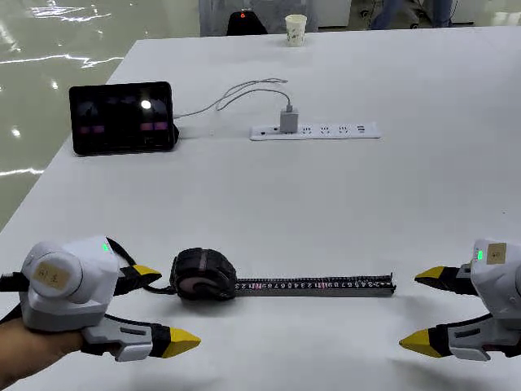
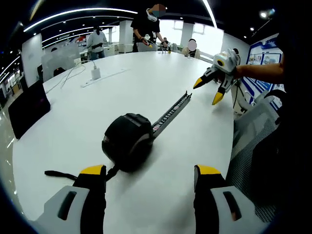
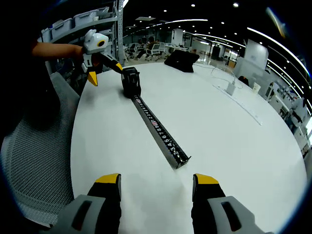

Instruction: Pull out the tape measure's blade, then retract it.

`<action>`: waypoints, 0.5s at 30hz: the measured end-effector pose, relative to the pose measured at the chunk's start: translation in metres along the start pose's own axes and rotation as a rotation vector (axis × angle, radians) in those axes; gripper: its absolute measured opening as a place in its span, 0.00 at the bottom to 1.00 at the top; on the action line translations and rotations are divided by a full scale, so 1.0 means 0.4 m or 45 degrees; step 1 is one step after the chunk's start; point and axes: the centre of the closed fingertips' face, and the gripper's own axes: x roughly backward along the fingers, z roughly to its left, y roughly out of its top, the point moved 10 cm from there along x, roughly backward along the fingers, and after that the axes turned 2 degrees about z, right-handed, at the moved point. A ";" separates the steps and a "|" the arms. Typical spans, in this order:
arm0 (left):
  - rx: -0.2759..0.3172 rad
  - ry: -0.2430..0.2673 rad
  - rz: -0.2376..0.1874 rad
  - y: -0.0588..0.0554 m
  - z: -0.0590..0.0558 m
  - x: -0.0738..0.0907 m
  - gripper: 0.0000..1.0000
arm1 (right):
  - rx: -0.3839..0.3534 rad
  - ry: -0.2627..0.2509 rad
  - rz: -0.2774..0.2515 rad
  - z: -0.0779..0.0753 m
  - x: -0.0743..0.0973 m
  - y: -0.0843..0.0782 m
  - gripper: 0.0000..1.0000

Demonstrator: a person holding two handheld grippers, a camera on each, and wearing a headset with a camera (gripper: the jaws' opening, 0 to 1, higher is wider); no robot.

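Looking down from the head view, I see the tape measure (image 1: 203, 274) lying in the lower middle of the frame on the white bench (image 1: 326, 204). Its blade (image 1: 317, 285) is drawn out flat toward the right of the frame. The left hand-held gripper (image 1: 172, 305) sits at the lower left with its yellow-tipped jaws apart, holding nothing. In the left gripper view the black case lies just ahead of the jaw tips, and a black wrist strap (image 2: 61, 174) trails off it beside one jaw. I cannot tell whether that jaw touches the strap.

The right hand-held gripper (image 1: 412, 310) is at the lower right, jaws also spread and empty. In the right gripper view the blade's hooked end (image 3: 181, 161) lies a short way ahead of the tips, clear of both.

Across the upper half of the head view, a dark tablet (image 1: 122, 116) stands at the left. A white power strip (image 1: 313, 130) with a plugged-in charger (image 1: 289, 120) lies near the middle, and a paper cup (image 1: 295, 29) stands at the far edge.
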 end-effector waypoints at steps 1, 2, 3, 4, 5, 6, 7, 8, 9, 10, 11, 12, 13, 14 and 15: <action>0.007 0.006 -0.004 -0.001 -0.003 0.001 0.71 | -0.010 -0.005 -0.006 0.005 0.001 0.001 0.57; 0.022 0.015 -0.013 -0.002 -0.008 0.001 0.71 | -0.031 -0.010 -0.020 0.012 0.002 0.002 0.57; 0.029 0.020 -0.021 -0.003 -0.012 0.001 0.72 | -0.039 -0.014 -0.024 0.016 0.002 0.002 0.58; 0.038 0.025 -0.034 -0.003 -0.017 0.002 0.72 | -0.045 -0.020 -0.031 0.024 0.003 0.003 0.59; 0.046 0.033 -0.042 -0.003 -0.020 0.003 0.72 | -0.049 -0.021 -0.036 0.026 0.003 0.003 0.59; 0.052 0.041 -0.048 -0.003 -0.023 0.004 0.72 | -0.052 -0.026 -0.040 0.029 0.003 0.002 0.60; 0.061 0.046 -0.057 -0.004 -0.030 0.005 0.73 | -0.062 -0.032 -0.047 0.032 0.003 0.001 0.60; 0.066 0.050 -0.062 -0.005 -0.031 0.006 0.73 | -0.070 -0.036 -0.049 0.035 0.003 0.000 0.60; 0.072 0.056 -0.066 -0.006 -0.034 0.006 0.73 | -0.073 -0.041 -0.053 0.038 0.004 -0.001 0.61; 0.079 0.061 -0.072 -0.008 -0.039 0.007 0.73 | -0.077 -0.046 -0.058 0.044 0.004 -0.001 0.61; 0.086 0.064 -0.076 -0.009 -0.042 0.008 0.73 | -0.081 -0.048 -0.060 0.047 0.004 0.000 0.62; 0.097 0.073 -0.083 -0.011 -0.048 0.009 0.73 | -0.088 -0.051 -0.064 0.053 0.005 0.002 0.63; 0.103 0.078 -0.089 -0.012 -0.052 0.009 0.73 | -0.093 -0.059 -0.066 0.055 0.005 0.002 0.64; 0.114 0.089 -0.096 -0.014 -0.058 0.010 0.74 | -0.101 -0.066 -0.067 0.058 0.006 0.003 0.65; 0.120 0.093 -0.101 -0.015 -0.062 0.011 0.74 | -0.105 -0.070 -0.069 0.062 0.007 0.005 0.66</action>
